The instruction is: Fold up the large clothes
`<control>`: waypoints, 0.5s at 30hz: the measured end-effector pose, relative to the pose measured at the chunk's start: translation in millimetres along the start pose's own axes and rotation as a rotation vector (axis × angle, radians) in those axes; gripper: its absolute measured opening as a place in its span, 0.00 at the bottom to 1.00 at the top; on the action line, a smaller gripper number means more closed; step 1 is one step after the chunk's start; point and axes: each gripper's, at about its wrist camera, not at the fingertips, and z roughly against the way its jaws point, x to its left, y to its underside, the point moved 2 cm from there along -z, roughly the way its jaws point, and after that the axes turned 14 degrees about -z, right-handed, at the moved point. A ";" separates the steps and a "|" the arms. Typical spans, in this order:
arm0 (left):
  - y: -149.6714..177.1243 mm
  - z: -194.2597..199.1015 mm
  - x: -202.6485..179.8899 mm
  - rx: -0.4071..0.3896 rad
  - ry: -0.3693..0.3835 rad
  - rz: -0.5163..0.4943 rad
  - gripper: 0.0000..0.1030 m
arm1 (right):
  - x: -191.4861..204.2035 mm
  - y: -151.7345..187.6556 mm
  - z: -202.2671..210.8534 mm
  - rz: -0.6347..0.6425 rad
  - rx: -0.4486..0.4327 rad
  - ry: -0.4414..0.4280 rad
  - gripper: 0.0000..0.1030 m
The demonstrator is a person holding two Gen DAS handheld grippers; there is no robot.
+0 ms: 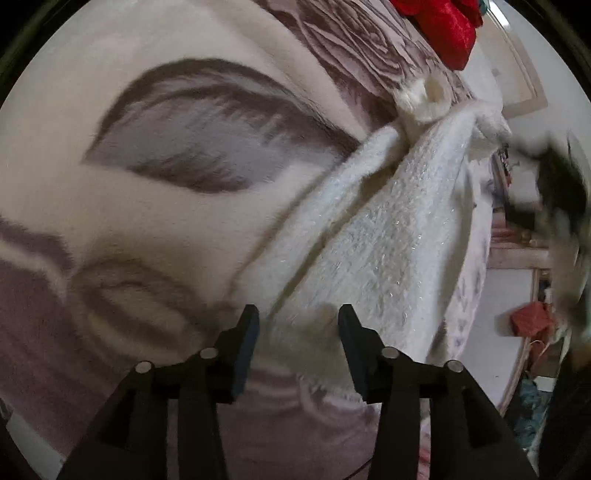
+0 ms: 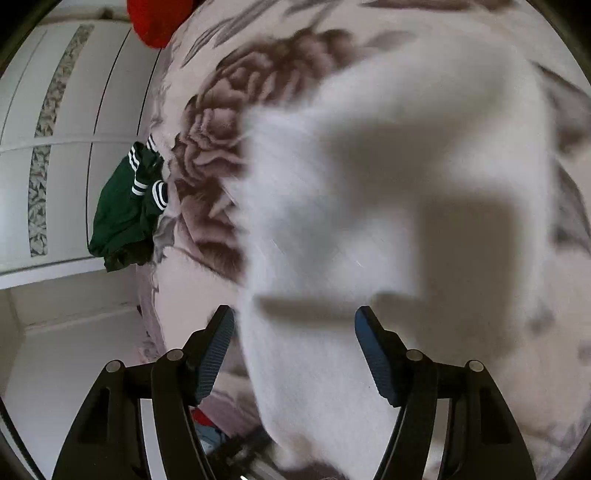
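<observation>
**A:** Starting closest in on the left wrist view: the left gripper has its jaws spread apart with nothing between them. It hangs just over the near end of the white sweater, right where that meets the blanket. Can't tell if the fingertips actually touch the fabric.

**B:** Same story on the right side. The right gripper has its jaws wide open, gripping nothing, and the sweater fills most of the frame past the fingers — blurry there, so no knit detail. There's a blocky shadow across it.

**A:** Where's the sweater sitting overall?

**B:** Spread on the bed, on top of a fuzzy cream blanket with big brownish rose and leaf prints. In the left view it runs away from the fingers as a long band with lengthwise folds, a bit sparkly. At the far end there's a rolled cuff or collar opening — can't say which.

**A:** Further back?

**B:** A dark green garment with white stripes hangs at the blanket's edge, next to white wardrobe doors. Something red lies at the far end of the bed, and a small red item sits on the floor beyond.
</observation>
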 end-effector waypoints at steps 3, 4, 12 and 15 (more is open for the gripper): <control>-12.0 16.0 -7.4 -0.020 0.080 0.012 0.41 | -60.7 34.7 15.9 -0.097 -0.011 0.013 0.70; -17.5 20.5 -18.5 -0.040 0.120 -0.005 0.47 | -79.0 46.5 17.2 -0.123 -0.010 0.022 0.70; -37.8 -39.3 -52.3 -0.023 -0.261 -0.195 0.42 | -159.5 102.0 -24.9 -0.235 0.055 0.032 0.70; -26.1 -31.3 -20.0 -0.035 -0.212 -0.109 0.28 | -178.5 110.4 -27.8 -0.247 0.070 0.016 0.70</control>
